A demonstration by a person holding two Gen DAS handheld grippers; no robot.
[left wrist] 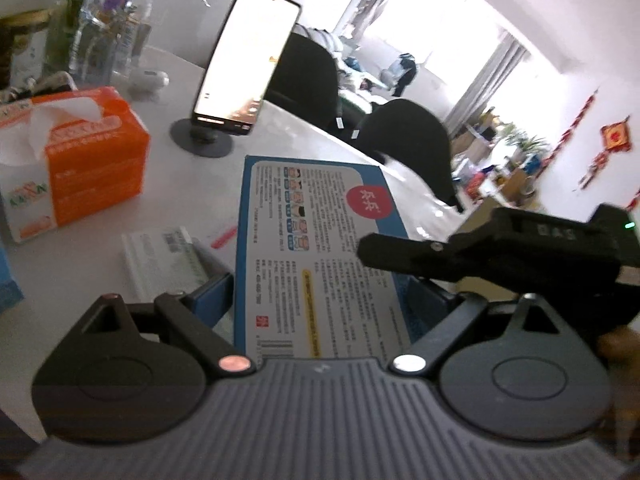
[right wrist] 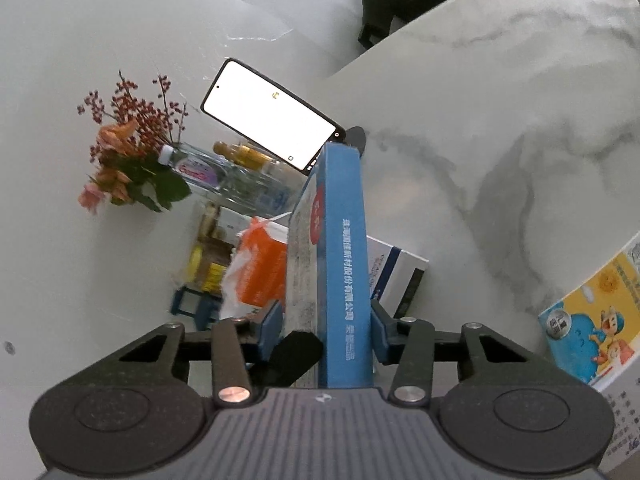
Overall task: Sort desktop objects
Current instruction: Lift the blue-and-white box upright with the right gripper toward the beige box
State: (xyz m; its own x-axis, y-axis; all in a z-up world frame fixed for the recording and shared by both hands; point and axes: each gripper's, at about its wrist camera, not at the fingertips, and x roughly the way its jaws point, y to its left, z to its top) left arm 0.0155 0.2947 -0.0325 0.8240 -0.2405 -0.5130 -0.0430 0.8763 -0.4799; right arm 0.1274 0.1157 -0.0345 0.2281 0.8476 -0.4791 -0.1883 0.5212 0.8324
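Observation:
A flat blue box (left wrist: 316, 248) with a white printed label is held above the marble table (right wrist: 500, 100) by both grippers. In the left wrist view my left gripper (left wrist: 322, 300) is shut across the box's width, a blue pad against each long edge. My right gripper (left wrist: 500, 252) comes in from the right, one black finger lying over the label. In the right wrist view the box (right wrist: 344, 240) stands on edge with its blue spine towards me. There my right gripper (right wrist: 326, 328) is shut across its thickness.
An orange tissue pack (left wrist: 76, 152), a lit phone (left wrist: 248, 60) on a round stand and a flat white box (left wrist: 168, 264) lie beyond. Flowers (right wrist: 128, 168) and a water bottle (right wrist: 200, 168) stand further back. An illustrated yellow-blue carton (right wrist: 592, 320) lies at the right. Black chairs (left wrist: 408, 148) line the far edge.

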